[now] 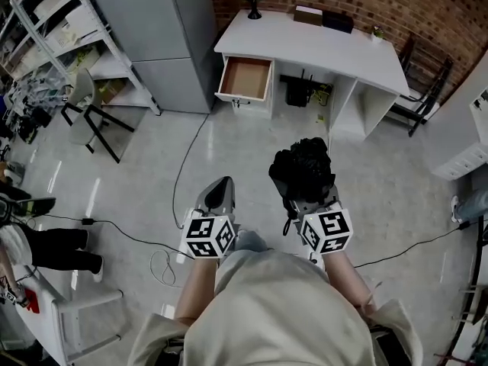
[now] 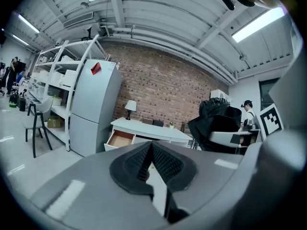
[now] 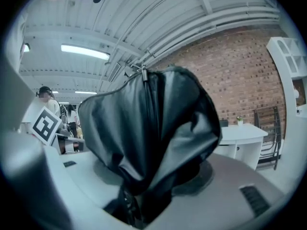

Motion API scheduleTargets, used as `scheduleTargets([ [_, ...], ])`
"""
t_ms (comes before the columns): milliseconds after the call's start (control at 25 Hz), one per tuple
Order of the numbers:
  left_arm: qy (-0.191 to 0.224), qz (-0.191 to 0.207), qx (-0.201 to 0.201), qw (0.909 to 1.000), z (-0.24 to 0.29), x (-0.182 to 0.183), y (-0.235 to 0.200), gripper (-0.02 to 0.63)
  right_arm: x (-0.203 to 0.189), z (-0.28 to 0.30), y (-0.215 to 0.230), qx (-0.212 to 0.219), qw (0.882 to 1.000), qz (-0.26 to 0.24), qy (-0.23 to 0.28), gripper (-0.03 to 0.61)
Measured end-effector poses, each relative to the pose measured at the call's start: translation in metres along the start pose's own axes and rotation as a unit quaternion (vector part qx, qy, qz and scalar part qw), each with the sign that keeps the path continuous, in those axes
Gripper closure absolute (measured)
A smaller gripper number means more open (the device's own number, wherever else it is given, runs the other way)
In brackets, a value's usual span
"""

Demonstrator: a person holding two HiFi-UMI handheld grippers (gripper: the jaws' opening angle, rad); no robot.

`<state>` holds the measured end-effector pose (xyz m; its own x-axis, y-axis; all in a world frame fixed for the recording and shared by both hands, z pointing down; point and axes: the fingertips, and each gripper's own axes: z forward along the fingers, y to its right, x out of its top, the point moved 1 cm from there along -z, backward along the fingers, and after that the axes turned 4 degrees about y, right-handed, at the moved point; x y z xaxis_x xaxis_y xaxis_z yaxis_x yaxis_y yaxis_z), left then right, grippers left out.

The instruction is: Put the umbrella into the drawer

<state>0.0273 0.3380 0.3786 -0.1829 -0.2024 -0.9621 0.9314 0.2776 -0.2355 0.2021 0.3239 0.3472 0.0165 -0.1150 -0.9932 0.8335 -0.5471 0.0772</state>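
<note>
In the head view the right tool [image 1: 306,198] pinched the black umbrella [image 1: 303,166] at mid-frame, the open drawer [image 1: 245,78] well apart above; in the left gripper view the left tool [image 2: 151,163] was pressed together, empty; in the right gripper view its fabric bulged loose, so a firm, level carry seemed wise.

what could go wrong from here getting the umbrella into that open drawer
1. The umbrella sits bunched and loose in the right gripper, so its fabric may snag on the rim of the drawer or spill over it.
2. A cable lies on the way to the desk; stepping forward might catch it.
</note>
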Motion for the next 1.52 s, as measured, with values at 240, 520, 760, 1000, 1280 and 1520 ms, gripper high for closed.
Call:
scheduleTargets([
  [240, -0.002, -0.003, -0.01, 0.9999, 0.009, 0.002, 0.01, 0.6, 0.006, 0.001, 0.005, 0.012, 1.0, 0.017, 0.011, 0.334],
  [520, -0.005, -0.017, -0.016, 0.9997, 0.016, 0.003, 0.012, 0.491, 0.0, 0.008, 0.011, 0.014, 1.0, 0.021, 0.0, 0.334],
  [760, -0.007, -0.025, -0.01, 0.9996, 0.028, 0.004, 0.0, 0.388, -0.003, 0.024, 0.02, 0.02, 0.999, 0.03, -0.008, 0.334],
  [1000, -0.007, -0.03, -0.005, 0.9995, 0.059, 0.003, -0.026, 0.327, -0.004, 0.058, 0.036, 0.017, 0.999, 0.035, -0.008, 0.334],
  [1280, -0.007, -0.027, -0.019, 0.9994, 0.122, 0.02, -0.062, 0.321, 0.005, 0.127, 0.059, 0.009, 1.0, 0.026, -0.009, 0.334],
  [1520, -0.01, -0.03, -0.032, 0.999, 0.18, 0.047, -0.105, 0.321, 0.025, 0.198, 0.071, -0.001, 1.0, 0.026, -0.009, 0.334],
])
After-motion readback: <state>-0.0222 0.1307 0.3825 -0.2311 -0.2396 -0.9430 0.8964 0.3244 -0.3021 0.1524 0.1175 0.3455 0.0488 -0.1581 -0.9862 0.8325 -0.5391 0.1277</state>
